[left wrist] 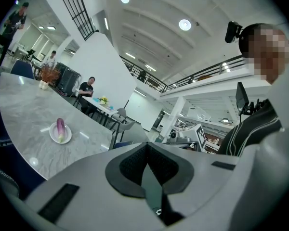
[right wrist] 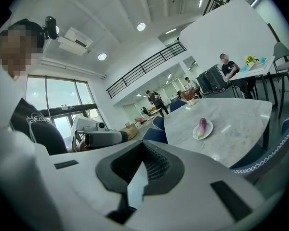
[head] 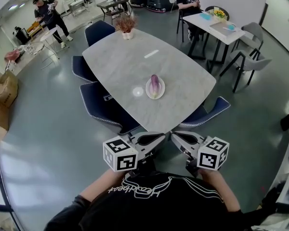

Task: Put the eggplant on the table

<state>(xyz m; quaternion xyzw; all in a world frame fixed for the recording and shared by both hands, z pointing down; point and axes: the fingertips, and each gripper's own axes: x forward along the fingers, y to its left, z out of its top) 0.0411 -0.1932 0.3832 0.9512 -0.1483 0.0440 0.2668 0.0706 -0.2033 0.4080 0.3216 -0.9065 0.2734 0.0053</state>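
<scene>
Left gripper [head: 156,137] jaws are closed: in the left gripper view [left wrist: 145,150] the two dark pads meet at their tips and hold nothing. Right gripper [head: 177,136] is in the same condition: in the right gripper view [right wrist: 143,149] its pads are pressed together at the tips, with nothing between them. In the head view both grippers sit side by side close to the person's chest, short of the near edge of the table [head: 130,64], with their jaws pointing toward each other and slightly forward.

The eggplant [head: 154,85] lies on a white plate [head: 148,92] toward the near end of the pale marble-pattern table, well apart from both grippers. It appears purple with a paler lower end. Each gripper view shows it in the distance, resting on the plate: eggplant [left wrist: 60,128], plate [left wrist: 52,135]; eggplant [right wrist: 202,125], plate [right wrist: 208,129].

Dark blue chairs [head: 102,107] stand around the table. A potted plant [head: 126,24] stands at the table's far end.
</scene>
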